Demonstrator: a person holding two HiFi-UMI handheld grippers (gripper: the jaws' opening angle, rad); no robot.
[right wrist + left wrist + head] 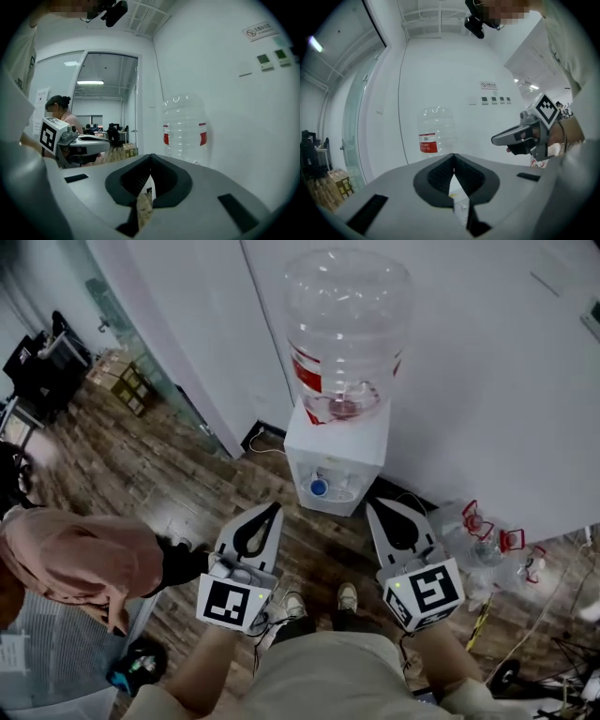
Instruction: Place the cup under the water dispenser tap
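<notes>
A white water dispenser (336, 460) stands on the wooden floor against the wall, with a clear, nearly empty bottle (345, 329) on top and a blue tap (319, 487) on its front. Both grippers are held in the air in front of it, side by side. My left gripper (275, 509) is shut with nothing between its jaws, and my right gripper (372, 505) is shut and empty too. In the left gripper view the bottle (436, 131) rises beyond the closed left gripper (453, 155); in the right gripper view the bottle (183, 129) stands behind the closed right gripper (150, 156). No cup shows in any view.
A person in a pink top (75, 554) stands close at the left. Several empty clear bottles (487, 545) lie on the floor to the dispenser's right. Cardboard boxes (127, 381) sit by a glass partition at the far left. White wall runs behind the dispenser.
</notes>
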